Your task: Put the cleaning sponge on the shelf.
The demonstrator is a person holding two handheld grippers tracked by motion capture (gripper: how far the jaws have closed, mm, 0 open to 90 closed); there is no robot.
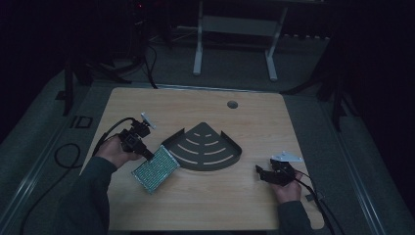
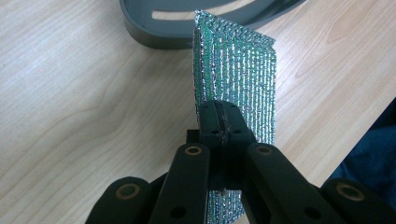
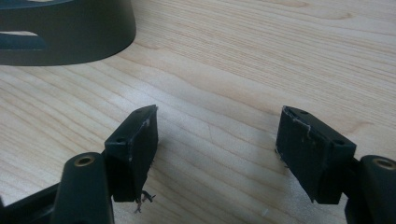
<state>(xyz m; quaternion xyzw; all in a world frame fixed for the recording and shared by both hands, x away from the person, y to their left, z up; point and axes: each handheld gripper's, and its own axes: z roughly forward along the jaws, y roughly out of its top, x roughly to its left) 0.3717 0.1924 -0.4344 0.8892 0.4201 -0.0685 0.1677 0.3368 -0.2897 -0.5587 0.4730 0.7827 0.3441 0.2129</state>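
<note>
A shiny green-and-silver woven pad [image 1: 154, 169] hangs just over the table, left of a dark grey fan-shaped slotted tray [image 1: 205, 147]. My left gripper [image 1: 147, 154] is shut on the pad's near edge. In the left gripper view the pad [image 2: 243, 70] stands on edge between the closed jaws of that gripper [image 2: 220, 122], and its far corner reaches the tray's rim [image 2: 154, 35]. My right gripper [image 1: 259, 172] rests low over the table at the right, open with nothing between its fingertips [image 3: 217, 135]. The tray's wall [image 3: 70, 42] lies off to its upper left.
The wooden table [image 1: 254, 112] has a round cable hole [image 1: 232, 104] near its far edge. Cables trail from both grippers off the table sides. A white desk frame [image 1: 235, 29] stands on the floor beyond the table.
</note>
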